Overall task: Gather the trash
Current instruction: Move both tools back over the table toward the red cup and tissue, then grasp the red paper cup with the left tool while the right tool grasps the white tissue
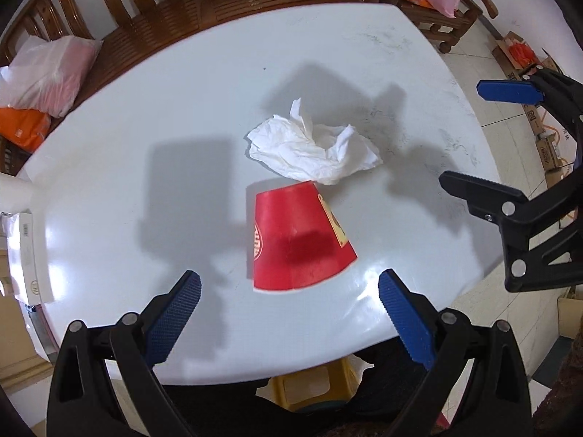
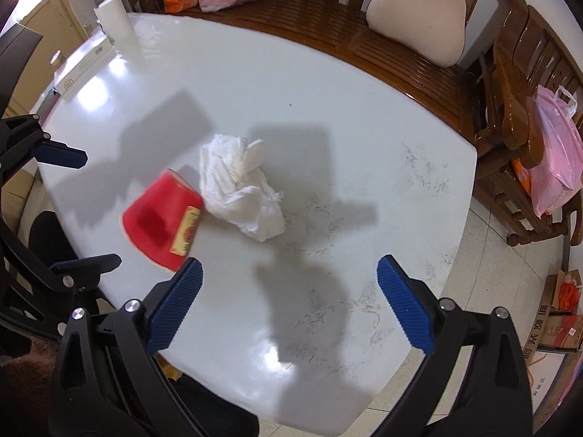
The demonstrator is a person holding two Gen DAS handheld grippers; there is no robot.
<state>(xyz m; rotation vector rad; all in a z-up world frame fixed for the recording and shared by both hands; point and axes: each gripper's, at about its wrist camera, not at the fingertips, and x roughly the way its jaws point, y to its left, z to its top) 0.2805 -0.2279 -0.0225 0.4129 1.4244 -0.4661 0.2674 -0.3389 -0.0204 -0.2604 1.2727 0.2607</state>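
1. Both units released and empty: left hand-held gripper, right hand-held gripper.
2. Flattened red cup touches crumpled tissue, mid-worktop.
3. Judged approach stage; next, descend and straddle one item.

Home dining room, white table, wooden bench with cushion, shopping bags, tiled floor

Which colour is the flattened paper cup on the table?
Red, with a yellow strip; the flattened paper cup shows best in the left wrist view.
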